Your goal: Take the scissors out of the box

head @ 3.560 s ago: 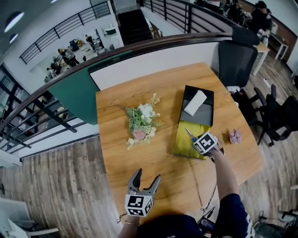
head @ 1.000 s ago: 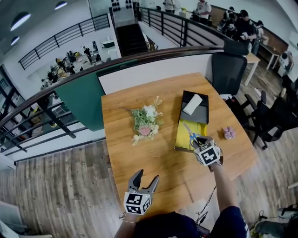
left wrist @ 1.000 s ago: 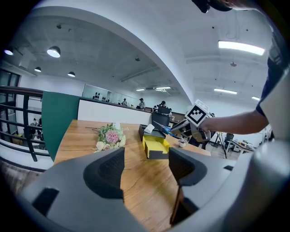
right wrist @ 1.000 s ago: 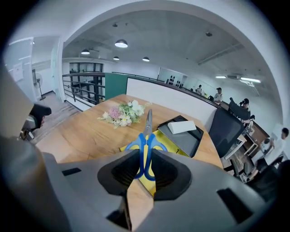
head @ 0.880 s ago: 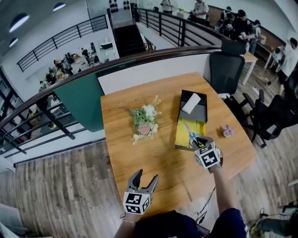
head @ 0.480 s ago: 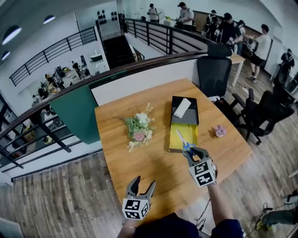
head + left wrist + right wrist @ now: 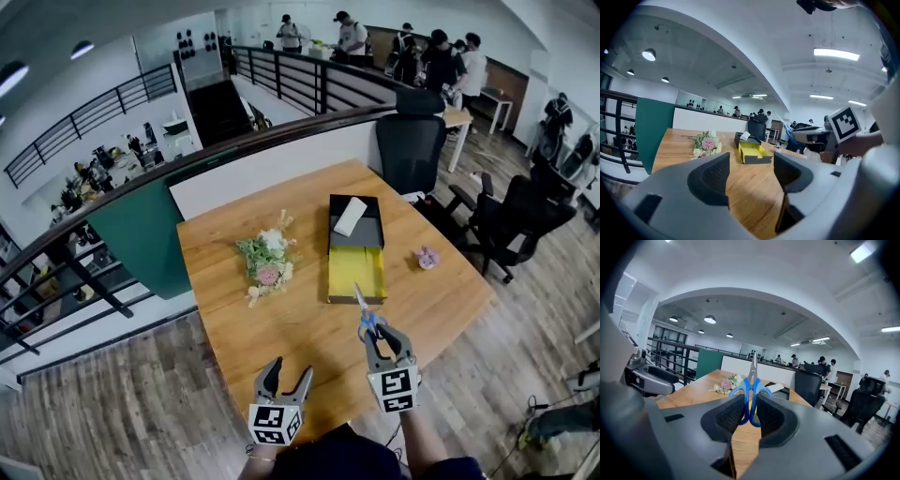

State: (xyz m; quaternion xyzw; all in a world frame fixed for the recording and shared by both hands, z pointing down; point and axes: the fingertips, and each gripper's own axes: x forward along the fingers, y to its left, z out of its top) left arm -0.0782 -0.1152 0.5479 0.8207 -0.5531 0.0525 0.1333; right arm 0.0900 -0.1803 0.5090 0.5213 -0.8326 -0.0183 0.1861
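Scissors (image 7: 363, 307) and right gripper (image 7: 382, 336) have come away from the box (image 7: 354, 234) since the earlier head views. Then the gripper stood at the near end of the yellow drawer (image 7: 356, 277); now it hangs over bare wood of the table (image 7: 234, 328), nearer the person, between the drawer and the table's near edge. The scissors are out of the box and clear of it, with only the blade tip reaching back toward the drawer's near wall in the head view.

The right gripper is clamped on the blue handles. In the right gripper view both ribbed pads press on the handle loops from either side, and the closed metal blades stick up and forward beyond the jaws.

The left gripper (image 7: 287, 370) has stayed near the table's near edge, to the left of the right one. Its jaws stand wide apart and grasp nothing; the left gripper view shows only table wood through the gap, with the box farther off.

The box lies toward the far right part of the table, its black part farther away with a white folded piece (image 7: 349, 216) on it, and the yellow drawer pulled out toward the person. A small bouquet (image 7: 264, 262) lies left of the box, apart from it. A little pink thing (image 7: 427, 257) sits right of the drawer. A black office chair (image 7: 411, 141) stands beyond the table's far corner.
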